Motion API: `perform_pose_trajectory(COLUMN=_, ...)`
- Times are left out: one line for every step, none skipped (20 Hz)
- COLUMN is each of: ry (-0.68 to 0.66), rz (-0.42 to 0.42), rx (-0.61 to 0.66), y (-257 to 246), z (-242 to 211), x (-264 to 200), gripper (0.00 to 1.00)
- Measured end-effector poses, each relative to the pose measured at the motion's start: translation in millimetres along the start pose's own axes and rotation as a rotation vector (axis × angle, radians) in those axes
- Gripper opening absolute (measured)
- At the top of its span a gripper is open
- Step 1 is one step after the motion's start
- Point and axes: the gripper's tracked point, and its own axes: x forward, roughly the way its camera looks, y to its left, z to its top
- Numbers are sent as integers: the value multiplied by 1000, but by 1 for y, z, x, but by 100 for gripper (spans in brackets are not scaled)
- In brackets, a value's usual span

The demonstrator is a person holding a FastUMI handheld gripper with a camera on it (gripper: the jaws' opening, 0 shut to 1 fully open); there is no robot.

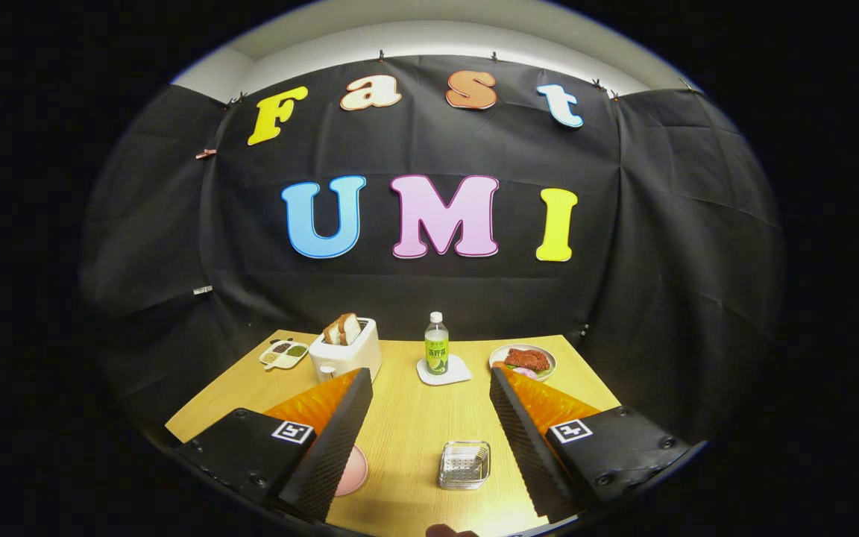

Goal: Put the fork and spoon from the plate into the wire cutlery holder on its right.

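Step in hand: the approach — nothing is grasped, and by my reading neither fork nor spoon has gone into the holder.
Gripper: held above the near part of the counter, looking down its length toward the booth wall.
Fingers: spread wide apart, with nothing between them but bare counter and the holder.
Wire cutlery holder: standing on the counter in the gap between the fingers, nearer the right one; it looks empty, though its wire mesh makes that hard to be sure of.
Plate: a pale pink rim peeps out just beside the left finger, which covers most of it; the holder is on its right, apart from it.
Fork and spoon: I cannot tell where they lie — presumably on the covered part of the plate.
Far end of counter: a toaster with bread slices in it, a small divided dish beside it, a green-labelled bottle on a white coaster, and a dish of food — all well beyond the fingers.
Next move calls for: swinging left and tipping down until the plate sits between the fingers, then closing on one utensil's handle.
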Motion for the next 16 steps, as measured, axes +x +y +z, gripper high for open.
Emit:
perform_pose_trajectory(ry=3, rz=-1, rx=0, y=0, z=-1, x=0, gripper=99)
perform_pose_trajectory(ry=9, rz=-4, rx=-1, y=-1, z=-2, x=1, gripper=99)
perform_pose_trajectory(ry=13, rz=-8, rx=3, y=-2, z=-4, x=3, gripper=99)
perform_pose_trajectory(ry=17, rz=-8, rx=7, y=-1, z=-4, x=5, gripper=99)
perform_pose_trajectory(ry=25, rz=-9, rx=12, y=0, z=-5, x=9, gripper=99)
perform_pose_trajectory(ry=33, rz=-10, rx=13, y=1, z=-6, x=13, gripper=99)
perform_pose_trajectory(ry=38, rz=-8, rx=12, y=3, z=-6, x=15, gripper=99)
perform_pose_trajectory(ry=41, rz=-1, rx=12, y=8, z=-6, x=19, gripper=99)
perform_pose_trajectory(ry=44, rz=7, rx=12, y=14, z=-6, x=22, gripper=99)
perform_pose_trajectory(ry=49, rz=20, rx=11, y=20, z=-8, x=25, gripper=99)
perform_pose_trajectory(ry=61, rz=37, rx=7, y=29, z=-11, x=29, gripper=99)
perform_pose_trajectory(ry=82, rz=60, rx=2, y=40, z=-18, x=33, gripper=99)
perform_pose_trajectory(ry=119, rz=88, rx=2, y=52, z=-29, x=37, gripper=99)
perform_pose_trajectory(ry=165, rz=119, rx=3, y=65, z=-43, x=40, gripper=99)
perform_pose_trajectory(ry=215, rz=147, rx=-6, y=76, z=-57, x=41, gripper=99)
perform_pose_trajectory(ry=262, rz=173, rx=-21, y=87, z=-71, x=43, gripper=99)
